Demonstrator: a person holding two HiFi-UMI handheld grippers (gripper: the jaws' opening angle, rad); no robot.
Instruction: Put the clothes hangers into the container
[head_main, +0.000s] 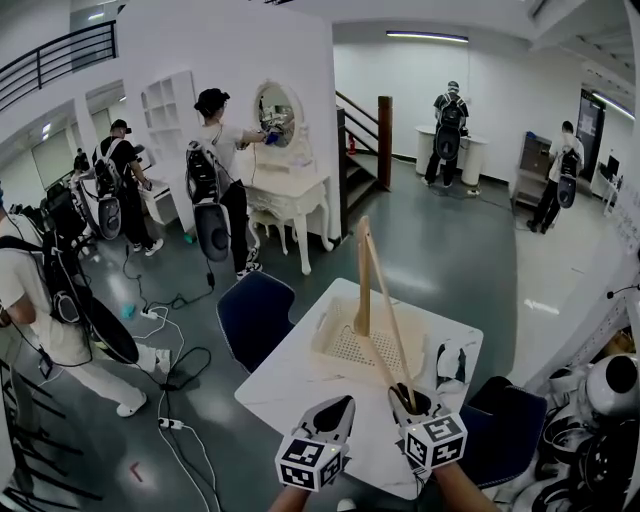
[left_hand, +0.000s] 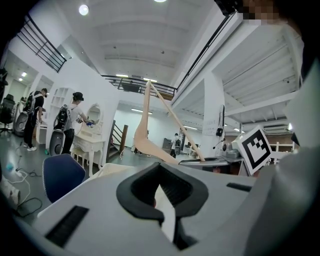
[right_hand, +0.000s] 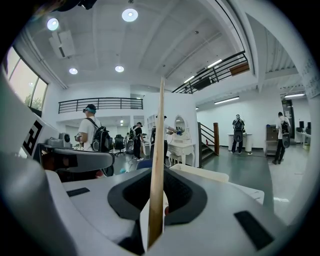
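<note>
Specifically, the right gripper (head_main: 408, 397) was closed on one end of a wooden clothes hanger (head_main: 363, 285), and the right gripper view showed the two pads pressed against the hanger (right_hand: 159, 140) from both sides, at the gripper (right_hand: 160, 200) centre. The left gripper (head_main: 338, 408) sat just beside it on the left with its jaws drawn together and nothing between them (the left gripper view showed only a thin wedge of white behind the closed tips of that gripper (left_hand: 162, 192)). Each gripper carried its marker cube (head_main: 435, 440) at the rear, toward the person. From the clamped end the hanger rose nearly upright, leaning slightly away from the person. Its thin bar and its broader arm met at the top. In the left gripper view the hanger (left_hand: 145, 135) stood to the right of the left jaws, apart from them. In the head view the free arm hung over the container (head_main: 325, 330), a white perforated basket. Contact between the arm and the basket could not be determined. The container rested on a white table (head_main: 290, 385), directly ahead of both grippers. A blue chair (head_main: 255, 315) stood at the table's far left edge. Farther out on the grey floor, a person (head_main: 215, 180) with a backpack stood at a white dressing table (head_main: 285, 195).
</note>
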